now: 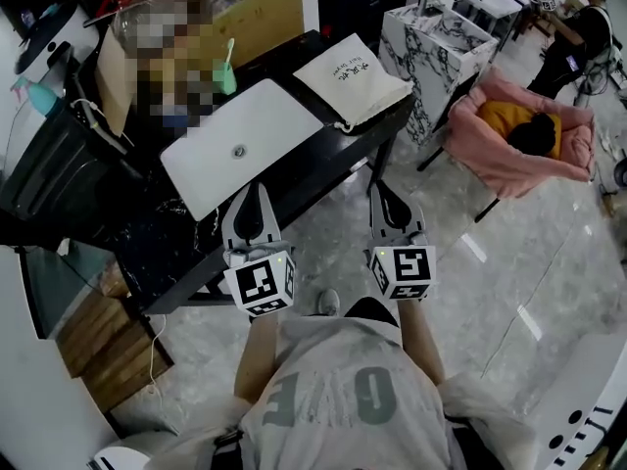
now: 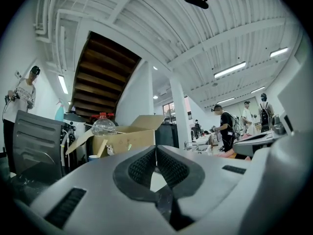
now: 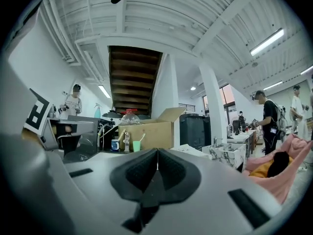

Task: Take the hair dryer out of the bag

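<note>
From the head view, nothing of the job looks done yet. The white drawstring bag (image 1: 353, 78) lies closed and flat on the far right end of the black table (image 1: 186, 248), beside a white flat panel (image 1: 240, 145). No hair dryer is in sight, so I judge it is inside the bag. The left gripper (image 1: 251, 190) and right gripper (image 1: 380, 188) are held level side by side at the near edge of the table, well apart from the bag.

In the left gripper view, its jaws are pressed together on nothing, with a cardboard box (image 2: 128, 140) far beyond them.

In the right gripper view, the jaws likewise meet with nothing between them. A pale shape just past them, probably the bag (image 3: 190, 150), sits untouched. Reaching, opening the bag and pulling the dryer out all remain.
</note>
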Available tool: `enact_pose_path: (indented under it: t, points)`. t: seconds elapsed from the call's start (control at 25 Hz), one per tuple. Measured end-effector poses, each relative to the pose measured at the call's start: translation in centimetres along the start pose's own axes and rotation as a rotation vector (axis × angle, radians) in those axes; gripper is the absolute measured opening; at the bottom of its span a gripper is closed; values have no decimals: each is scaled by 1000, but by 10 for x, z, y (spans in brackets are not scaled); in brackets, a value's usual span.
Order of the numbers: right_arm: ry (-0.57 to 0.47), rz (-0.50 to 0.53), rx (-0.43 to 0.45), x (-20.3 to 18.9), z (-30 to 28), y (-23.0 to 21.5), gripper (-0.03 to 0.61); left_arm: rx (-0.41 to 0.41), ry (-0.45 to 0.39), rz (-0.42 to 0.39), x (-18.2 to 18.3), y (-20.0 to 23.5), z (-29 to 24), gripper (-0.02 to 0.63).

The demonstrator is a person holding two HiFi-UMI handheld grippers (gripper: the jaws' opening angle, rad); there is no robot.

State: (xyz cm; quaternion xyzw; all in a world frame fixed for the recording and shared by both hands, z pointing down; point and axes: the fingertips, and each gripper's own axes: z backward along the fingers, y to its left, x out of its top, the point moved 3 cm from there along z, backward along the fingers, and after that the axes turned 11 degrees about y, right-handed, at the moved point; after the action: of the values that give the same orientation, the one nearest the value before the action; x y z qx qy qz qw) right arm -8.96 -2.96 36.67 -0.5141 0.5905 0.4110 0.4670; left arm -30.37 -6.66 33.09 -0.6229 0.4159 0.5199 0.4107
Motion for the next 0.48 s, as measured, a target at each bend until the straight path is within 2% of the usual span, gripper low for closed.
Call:
enact_pose_path:
  t: [0.28, 0.48]
  points:
    - [28, -16, 61, 2, -45, 0, 31, 20, 37, 14, -5, 1, -31, 29]
    - [26, 26, 137, 13, -81, -10, 32, 77, 42, 30, -2, -7, -50, 29]
